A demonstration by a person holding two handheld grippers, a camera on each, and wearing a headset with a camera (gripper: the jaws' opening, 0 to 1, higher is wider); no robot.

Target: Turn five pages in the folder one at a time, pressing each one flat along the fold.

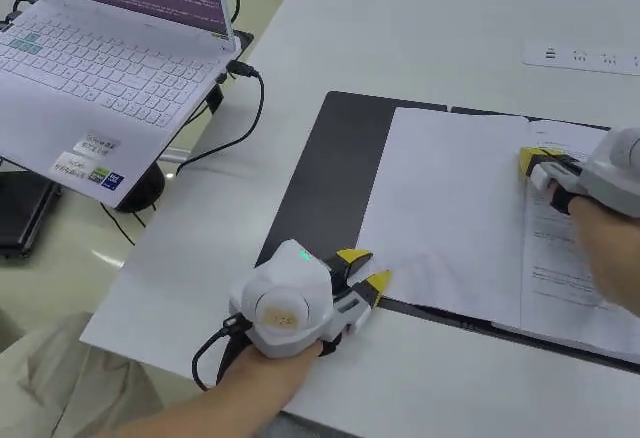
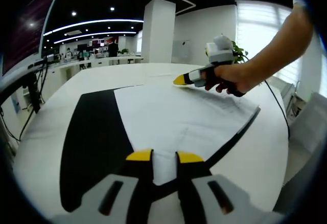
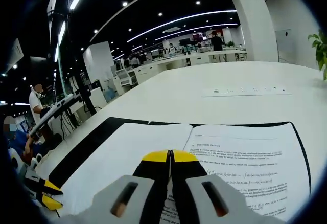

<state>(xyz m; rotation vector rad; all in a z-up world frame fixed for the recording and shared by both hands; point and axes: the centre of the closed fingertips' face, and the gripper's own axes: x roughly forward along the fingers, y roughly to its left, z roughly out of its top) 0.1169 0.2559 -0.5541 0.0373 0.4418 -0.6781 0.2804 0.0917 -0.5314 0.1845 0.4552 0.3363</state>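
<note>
Under the right gripper (image 1: 537,161), whose jaws are pressed together with nothing between them, lies the fold (image 1: 522,228) of the open folder (image 1: 320,178). The tips rest near its far end, with the blank turned page (image 1: 450,208) to their left and the printed page (image 1: 565,258) to their right. Judgement: the crease wants 1 steady stroke toward the near edge, tips flat and light so the sheet does not ruck. The left gripper (image 1: 366,268) has its jaws a narrow gap apart and empty, tips just over the near corner of the turned page, well placed to pin that sheet during the stroke.
</note>
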